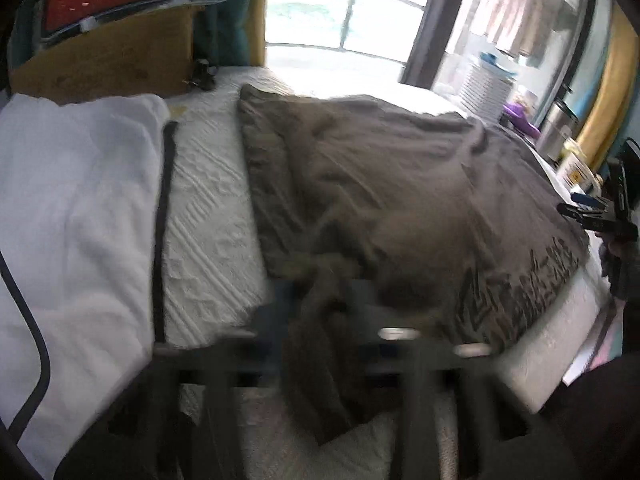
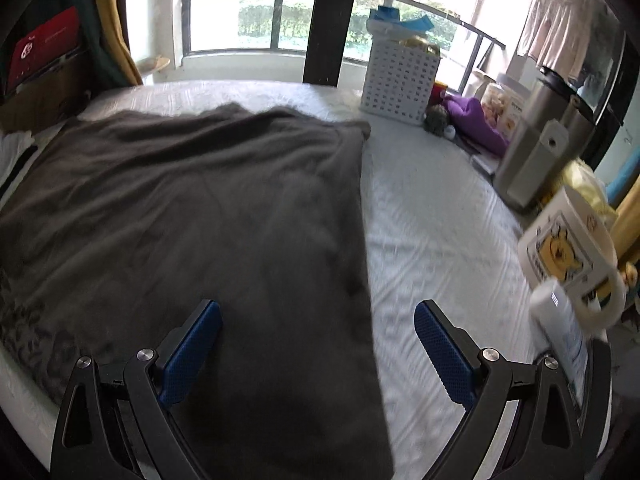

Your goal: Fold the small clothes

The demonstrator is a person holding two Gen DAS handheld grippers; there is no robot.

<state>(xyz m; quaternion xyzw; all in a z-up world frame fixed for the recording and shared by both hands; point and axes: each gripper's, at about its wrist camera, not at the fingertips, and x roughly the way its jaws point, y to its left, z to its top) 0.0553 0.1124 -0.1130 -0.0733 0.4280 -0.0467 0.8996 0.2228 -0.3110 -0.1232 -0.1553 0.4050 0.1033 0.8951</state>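
Observation:
A grey-brown T-shirt point(image 1: 380, 184) lies spread on the white mattress point(image 1: 208, 216), its dark print near the front edge. In the blurred left wrist view my left gripper point(image 1: 316, 292) is shut on a bunched fold of the shirt's near hem, and cloth hangs down between the fingers. In the right wrist view the same shirt point(image 2: 200, 200) fills the left half of the bed. My right gripper point(image 2: 316, 308) hovers wide open over the shirt's right edge, its blue pads point(image 2: 192, 344) clear of the cloth. That gripper point(image 1: 592, 216) also shows at the far right of the left wrist view.
A white garment with dark trim point(image 1: 72, 220) lies left of the shirt. A cardboard box point(image 1: 112, 56) stands behind it. Along the right side stand a white basket point(image 2: 400, 80), purple cloth point(image 2: 476, 120), a grey appliance point(image 2: 528, 152) and a cartoon mug point(image 2: 568, 248). Bare mattress point(image 2: 432, 216) shows right of the shirt.

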